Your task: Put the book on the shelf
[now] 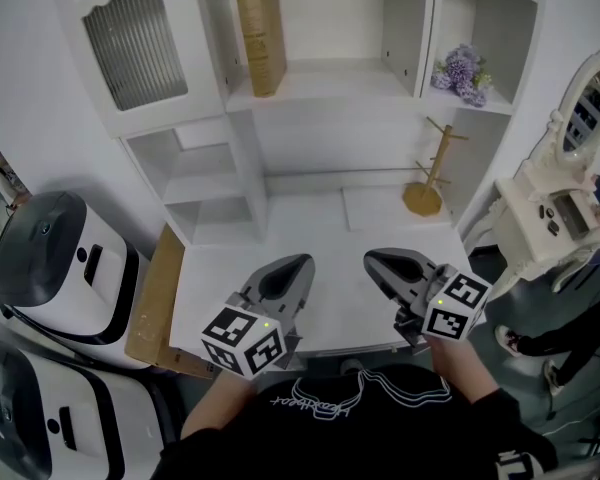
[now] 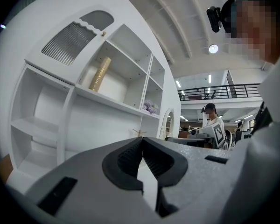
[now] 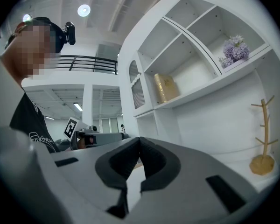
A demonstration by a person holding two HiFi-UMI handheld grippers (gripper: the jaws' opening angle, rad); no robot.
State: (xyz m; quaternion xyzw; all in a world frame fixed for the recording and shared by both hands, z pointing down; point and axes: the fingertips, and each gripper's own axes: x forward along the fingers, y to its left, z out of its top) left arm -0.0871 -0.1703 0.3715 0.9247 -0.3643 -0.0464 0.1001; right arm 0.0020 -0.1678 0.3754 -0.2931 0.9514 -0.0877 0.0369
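Standing upright on the shelf (image 1: 330, 80), the book (image 1: 261, 40) sits at that shelf's left end, close against the side wall and next to the ribbed-glass cabinet door (image 1: 135, 43). It looks a tan, thick volume, its spine facing out.

Judged from this, the placing step is done, and what is in hand is the pull-back. The left gripper (image 1: 292, 265) and the right gripper (image 1: 382, 261) both hover low over the front edge of the desk (image 1: 320, 223), well apart from the book. Each gripper's own view shows its ribbed pads pressed together with nothing between them, so both are closed and empty.

The next move calls for little: perhaps only a check that the book stands steady and does not lean away from the wall, then resting the grippers. The rest of the shelf to the book's right is bare, so nothing there could be knocked over. The wooden peg stand (image 1: 427, 180) at the desk's back right corner and the lilac flowers (image 1: 463, 73) on the right-hand compartment are clear of any path.

As for writing, the spine shows no title I can read. The marker cubes (image 1: 242, 340) carry black-and-white square patterns, not letters. The black shirt (image 1: 320, 400) bears a pale script line, which may be a word but is too small to make out.
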